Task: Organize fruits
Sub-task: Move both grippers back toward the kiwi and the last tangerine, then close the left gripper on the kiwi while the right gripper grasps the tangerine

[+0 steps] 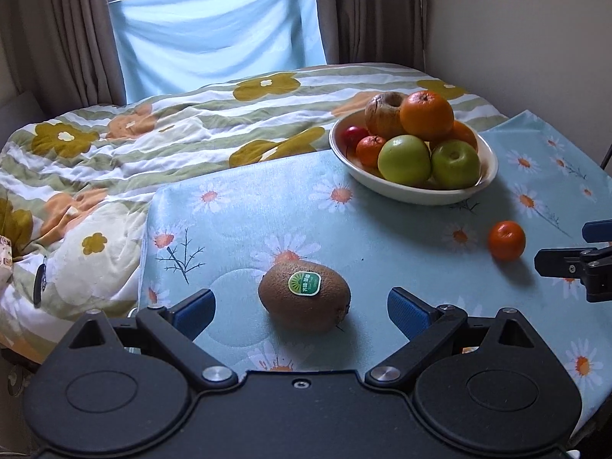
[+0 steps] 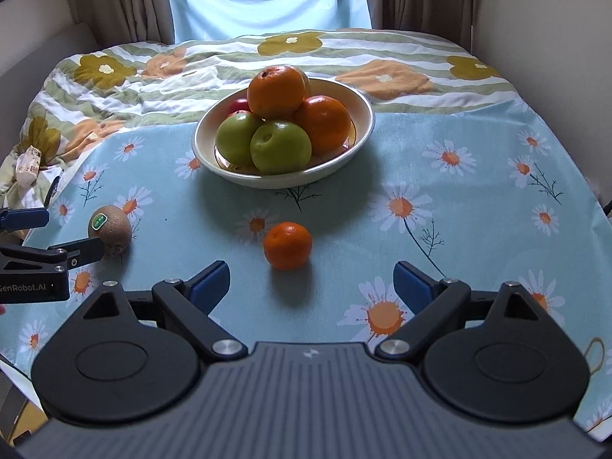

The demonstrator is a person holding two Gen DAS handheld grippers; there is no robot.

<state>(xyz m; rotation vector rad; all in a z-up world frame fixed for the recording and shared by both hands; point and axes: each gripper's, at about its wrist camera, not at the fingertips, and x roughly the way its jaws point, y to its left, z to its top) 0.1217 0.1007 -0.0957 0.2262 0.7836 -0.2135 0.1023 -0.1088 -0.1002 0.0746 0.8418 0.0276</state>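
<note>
A brown kiwi (image 1: 304,296) with a green sticker lies on the daisy-print cloth, just ahead of my left gripper (image 1: 300,308), which stands open with the fruit between its blue pads, untouched. A small mandarin (image 2: 287,245) rests on the cloth just in front of my right gripper (image 2: 310,285), also open. A cream bowl (image 2: 336,160) farther back holds two green apples, oranges, a small mandarin, a red fruit and a brownish one. In the left wrist view the mandarin (image 1: 506,240) and bowl (image 1: 417,191) sit to the right. The kiwi (image 2: 109,228) shows left in the right wrist view.
The light-blue daisy cloth (image 2: 440,199) covers a raised flat surface on a bed with a striped flower quilt (image 1: 153,145). Curtains and a window with blue fabric (image 1: 214,38) stand behind. A wall (image 1: 535,38) runs along the right. A wrapped packet (image 2: 28,166) lies at the cloth's left edge.
</note>
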